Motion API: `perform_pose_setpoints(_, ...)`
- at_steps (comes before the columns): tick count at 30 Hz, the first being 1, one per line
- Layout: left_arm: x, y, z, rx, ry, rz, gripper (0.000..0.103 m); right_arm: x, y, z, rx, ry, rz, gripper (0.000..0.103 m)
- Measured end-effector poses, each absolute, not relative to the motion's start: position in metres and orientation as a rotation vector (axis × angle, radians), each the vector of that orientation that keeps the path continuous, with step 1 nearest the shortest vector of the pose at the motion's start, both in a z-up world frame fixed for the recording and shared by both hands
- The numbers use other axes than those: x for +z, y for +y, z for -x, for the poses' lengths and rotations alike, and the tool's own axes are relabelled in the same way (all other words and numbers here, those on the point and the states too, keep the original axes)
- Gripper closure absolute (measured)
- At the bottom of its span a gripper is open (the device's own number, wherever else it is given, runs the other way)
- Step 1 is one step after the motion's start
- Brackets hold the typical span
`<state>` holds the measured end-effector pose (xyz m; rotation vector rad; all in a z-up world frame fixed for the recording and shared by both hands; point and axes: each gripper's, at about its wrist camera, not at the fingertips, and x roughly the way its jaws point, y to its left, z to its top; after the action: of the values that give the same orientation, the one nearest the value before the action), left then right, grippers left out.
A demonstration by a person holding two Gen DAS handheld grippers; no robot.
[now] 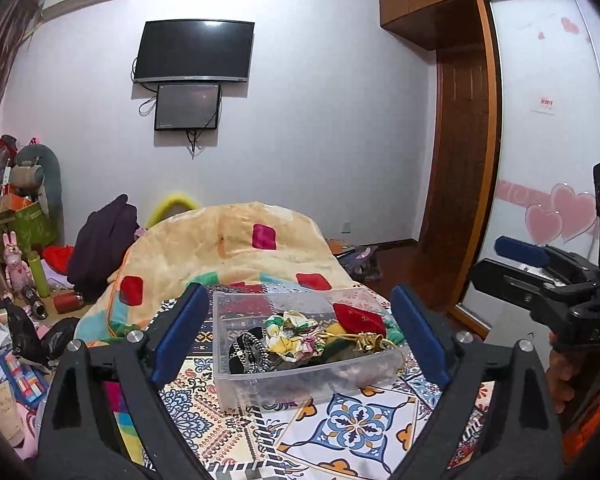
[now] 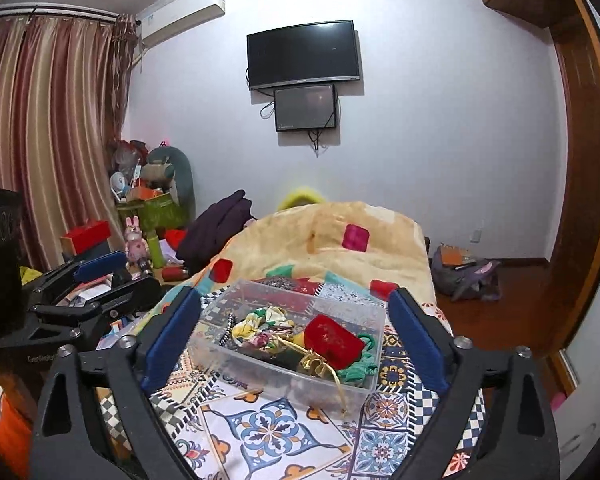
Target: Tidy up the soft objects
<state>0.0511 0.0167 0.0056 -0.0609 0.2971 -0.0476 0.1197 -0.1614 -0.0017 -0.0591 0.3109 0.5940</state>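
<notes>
A clear plastic box (image 1: pixel 236 384) stands on the patterned bed sheet and also shows in the right wrist view (image 2: pixel 216 344). It holds a red pouch (image 1: pixel 358 316) (image 2: pixel 334 340), a floral scrunchie (image 1: pixel 290 334) (image 2: pixel 260 330), a black item (image 1: pixel 246 354), a green cloth (image 2: pixel 362 368) and a gold ribbon (image 2: pixel 320 362). My left gripper (image 1: pixel 300 336) is open and empty, held above the box. My right gripper (image 2: pixel 296 336) is open and empty, also above the box. The right gripper shows at the right edge of the left wrist view (image 1: pixel 540 268).
A folded beige quilt (image 1: pixel 228 248) lies behind the box on the bed. Clutter, bags and toys (image 1: pixel 20 240) fill the floor at left. A wardrobe (image 1: pixel 540 120) stands at right. A bag (image 2: pixel 464 272) lies on the wooden floor.
</notes>
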Motion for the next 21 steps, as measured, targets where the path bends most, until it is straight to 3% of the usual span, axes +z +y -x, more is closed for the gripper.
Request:
perform_pose_setpoints(3,0.0042,0.0149,-0.0506,-0.040,0.291,0.050,0.003,-0.0037,-0.1633,-0.1156,0.591,0.304,0.061,0.001)
perform_pose_setpoints(21,0.0024,0.0127,-0.0461,-0.035,0.285,0.039,0.001,-0.0079,-0.1697,-0.1150,0.605,0.320,0.037,0.000)
